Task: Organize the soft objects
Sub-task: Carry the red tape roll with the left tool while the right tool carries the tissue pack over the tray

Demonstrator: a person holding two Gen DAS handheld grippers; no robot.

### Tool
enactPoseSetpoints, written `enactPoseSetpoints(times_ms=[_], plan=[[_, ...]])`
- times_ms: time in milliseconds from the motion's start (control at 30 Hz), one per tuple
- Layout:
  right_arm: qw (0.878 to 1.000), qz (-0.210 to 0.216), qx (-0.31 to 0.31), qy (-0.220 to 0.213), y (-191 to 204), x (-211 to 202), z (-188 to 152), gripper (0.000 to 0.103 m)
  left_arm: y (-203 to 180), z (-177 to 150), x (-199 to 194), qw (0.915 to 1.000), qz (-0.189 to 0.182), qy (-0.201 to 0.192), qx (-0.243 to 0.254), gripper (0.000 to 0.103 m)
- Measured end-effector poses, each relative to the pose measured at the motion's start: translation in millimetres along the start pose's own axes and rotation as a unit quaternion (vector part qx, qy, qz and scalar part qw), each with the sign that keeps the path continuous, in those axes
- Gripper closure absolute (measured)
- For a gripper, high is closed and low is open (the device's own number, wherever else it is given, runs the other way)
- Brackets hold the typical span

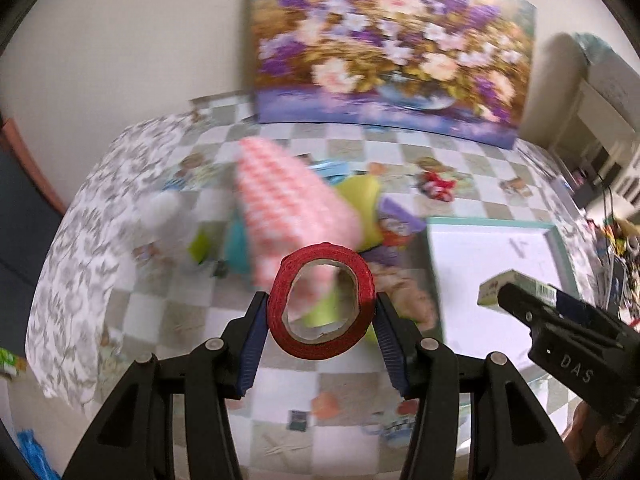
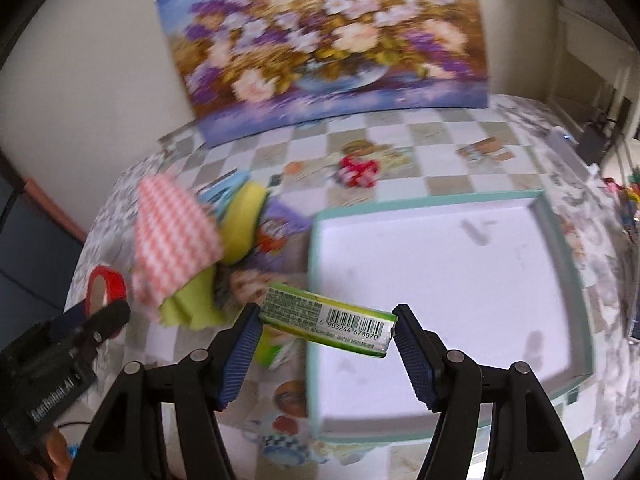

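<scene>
My left gripper (image 1: 322, 312) is shut on a red tape roll (image 1: 322, 302), held above the checkered tablecloth; the roll also shows in the right wrist view (image 2: 106, 286). My right gripper (image 2: 326, 326) is shut on a green tissue pack (image 2: 326, 322) with a barcode, held over the left edge of the shallow teal-rimmed box (image 2: 560, 248). The pack also shows in the left wrist view (image 1: 516, 288). A pile with a pink-and-white checked cloth (image 2: 174, 240), a yellow-green sponge (image 2: 242, 226) and a green cloth (image 2: 192, 306) lies left of the box.
A floral painting (image 1: 392, 44) leans on the wall at the table's back. A small red item (image 2: 358, 172) lies behind the box. A purple packet (image 2: 280, 224) sits in the pile. The table's left edge drops off under a leaf-print cloth (image 1: 80, 240). Clutter lies at the right.
</scene>
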State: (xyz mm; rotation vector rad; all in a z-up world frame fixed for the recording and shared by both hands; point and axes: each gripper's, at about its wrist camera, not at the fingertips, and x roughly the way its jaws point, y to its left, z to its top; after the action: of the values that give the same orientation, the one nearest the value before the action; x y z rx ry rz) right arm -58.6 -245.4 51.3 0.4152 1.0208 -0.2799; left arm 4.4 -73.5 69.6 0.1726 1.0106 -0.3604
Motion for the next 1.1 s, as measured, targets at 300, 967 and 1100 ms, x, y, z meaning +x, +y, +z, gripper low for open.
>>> enactPoseSetpoints(times_ms=[300, 967, 1100], plan=[[0.996, -0.035, 0.08, -0.012, -67, -1, 24, 0.033, -64, 22, 35, 0.9986, -0.023, 0.037, 0.029, 0.049], [0.977, -0.107, 0.183, 0.015, -180, 29, 19, 0.033, -174, 13, 111, 0.991, -0.062, 0.073, 0.093, 0.049], [0.978, -0.108, 0.178, 0.02, -180, 37, 19, 0.033, -175, 11, 124, 0.9909, -0.06, 0.077, 0.092, 0.049]])
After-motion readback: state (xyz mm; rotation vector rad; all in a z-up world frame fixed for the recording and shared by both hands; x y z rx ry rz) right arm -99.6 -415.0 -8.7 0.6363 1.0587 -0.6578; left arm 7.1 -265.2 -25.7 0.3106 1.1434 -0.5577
